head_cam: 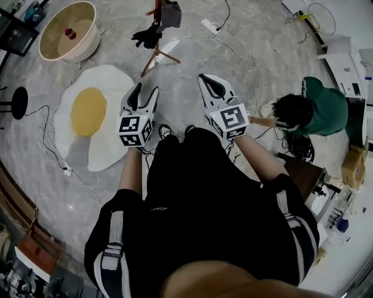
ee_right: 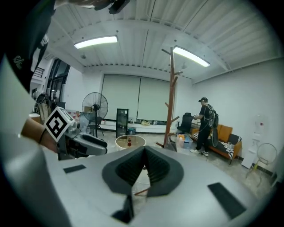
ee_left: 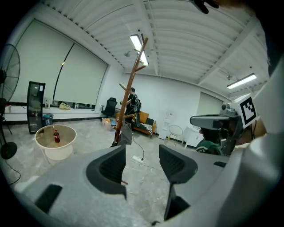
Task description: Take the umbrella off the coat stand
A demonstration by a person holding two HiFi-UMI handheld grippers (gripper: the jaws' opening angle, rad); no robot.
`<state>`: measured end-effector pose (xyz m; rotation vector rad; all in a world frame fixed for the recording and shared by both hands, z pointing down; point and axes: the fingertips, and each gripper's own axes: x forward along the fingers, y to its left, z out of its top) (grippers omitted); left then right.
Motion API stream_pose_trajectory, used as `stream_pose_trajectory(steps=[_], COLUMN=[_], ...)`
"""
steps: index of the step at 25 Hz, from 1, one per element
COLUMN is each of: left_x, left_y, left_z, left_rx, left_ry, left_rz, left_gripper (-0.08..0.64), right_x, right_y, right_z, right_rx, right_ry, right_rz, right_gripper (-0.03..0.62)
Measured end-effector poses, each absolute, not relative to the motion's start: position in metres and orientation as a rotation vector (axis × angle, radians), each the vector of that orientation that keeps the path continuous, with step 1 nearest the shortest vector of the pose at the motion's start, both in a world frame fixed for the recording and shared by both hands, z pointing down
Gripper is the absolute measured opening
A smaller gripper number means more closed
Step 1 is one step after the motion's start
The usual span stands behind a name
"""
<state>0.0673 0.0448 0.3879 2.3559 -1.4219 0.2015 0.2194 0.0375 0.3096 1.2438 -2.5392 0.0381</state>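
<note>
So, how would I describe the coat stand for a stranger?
Find the big fried-egg rug on the grey floor. Past its far edge, right of the round beige tub, stands the coat stand: the only thin brown pole, on splayed legs, with dark things hanging on it.

Coat stand ahead of left tongs: brown. Umbrella looks dark grey, blurry. Rug leftward: white, yellow centre.
</note>
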Motion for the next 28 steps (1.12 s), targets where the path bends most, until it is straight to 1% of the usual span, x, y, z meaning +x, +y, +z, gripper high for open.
stream_pose_trajectory(steps=[7, 14, 23, 28], left_x=[0.064, 0.071, 0.062, 0.05], left_y=[0.006, -0.047, -0.123, -0.149], left_z=[0.407, 0.426, 0.458, 0.492], left_rx=[2.301, 2.216, 2.09, 2.124], left_ry=[-1.442, -1.507, -1.619, -1.591], left_rz=[0.184, 0.222, 0.268, 0.324], left_gripper=[0.245, 0.244, 0.245, 0.249], right_x=[0.209, 0.2, 0.181, 0.161], right_y=[-0.013, -0.094, -0.173, -0.206], right_z=[0.326, 0.341, 0.396, 0.433], right_rx=[1.191, 1.043, 0.813, 0.752], right_ry=[-2.524, -2.57, -2.585, -2.554], right_rz=[0.026, -0.004, 0.097, 0.05], right_gripper=[0.005, 0.005, 0.006, 0.006])
